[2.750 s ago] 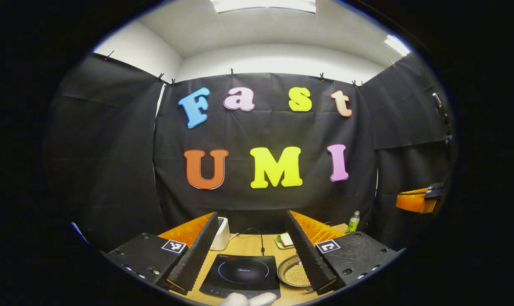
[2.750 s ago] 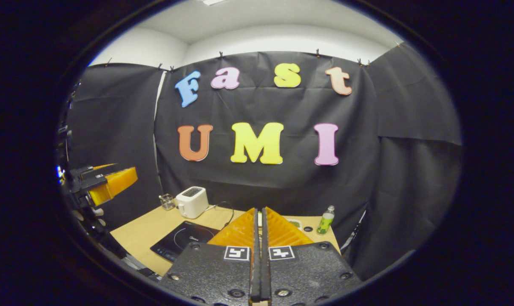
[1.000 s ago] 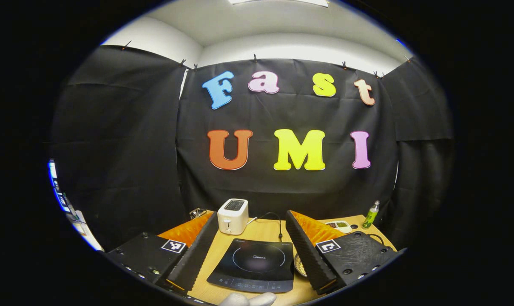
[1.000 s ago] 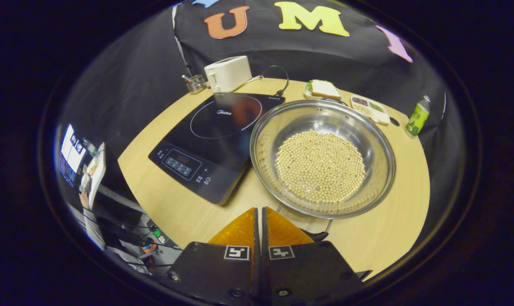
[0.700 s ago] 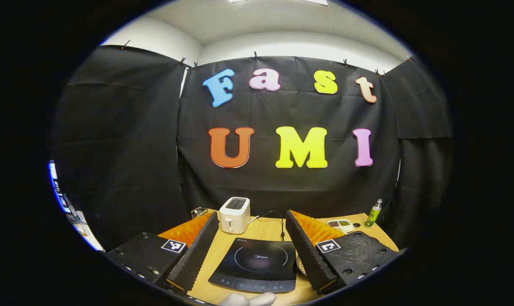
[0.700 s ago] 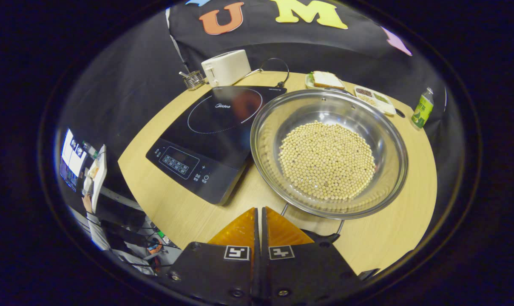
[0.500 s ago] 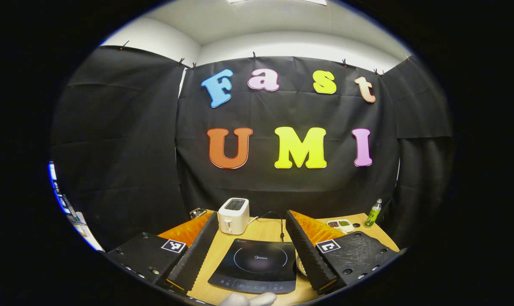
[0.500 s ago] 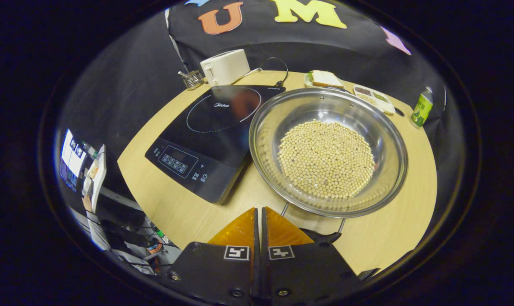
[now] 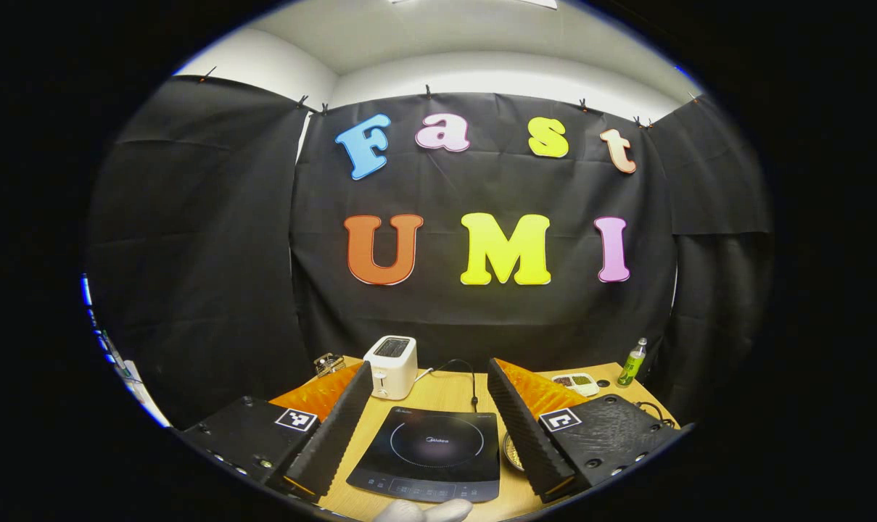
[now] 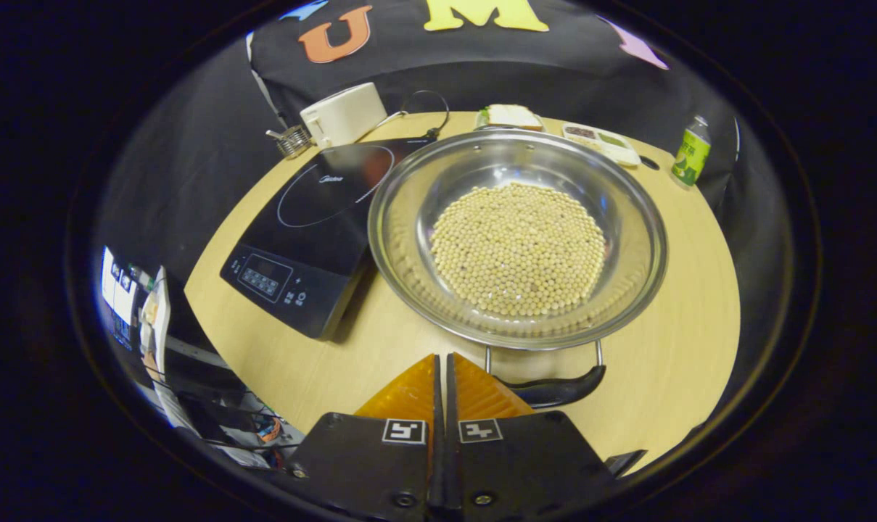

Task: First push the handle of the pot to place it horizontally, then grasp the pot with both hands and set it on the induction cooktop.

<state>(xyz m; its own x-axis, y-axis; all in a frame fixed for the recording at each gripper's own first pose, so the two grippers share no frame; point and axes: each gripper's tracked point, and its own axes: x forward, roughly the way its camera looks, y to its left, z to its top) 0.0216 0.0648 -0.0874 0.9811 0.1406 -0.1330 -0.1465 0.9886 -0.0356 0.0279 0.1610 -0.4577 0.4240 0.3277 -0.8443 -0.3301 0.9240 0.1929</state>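
Your table (image 10: 670, 377) is the biggest thing here, a pale wooden top with a rounded edge, seen from above in the right gripper view and from low at its near side in the left gripper view.

On it, the pot (image 10: 630, 217) is a wide, shallow steel pan with a flat layer of pale round beans (image 10: 518, 246) across its bottom. It sits on the table, just beside the cooktop (image 10: 315, 210), its rim overlapping the cooktop's right edge in the picture; whether they touch cannot be told. In the left gripper view only a sliver of the pot (image 9: 511, 451) peeks out beside your left gripper's right finger. The cooktop (image 9: 432, 451) is a black glass slab with a ring on top and a control strip along its near edge.

The pot's handle (image 10: 550, 391) is a dark grip on two wire legs at the near rim, lying level along the rim.

Your right gripper (image 10: 442, 377) hovers over the table's near edge, its jaws clenched together with nothing between them, tips just left of the handle. Your left gripper (image 9: 429, 402) is released, jaws spread wide, with the cooktop framed between them.

Behind the cooktop stands a white toaster (image 10: 344, 112). Farther right are a sandwich (image 10: 509, 114), a small tray (image 10: 601, 141) and a green bottle (image 10: 688, 161).
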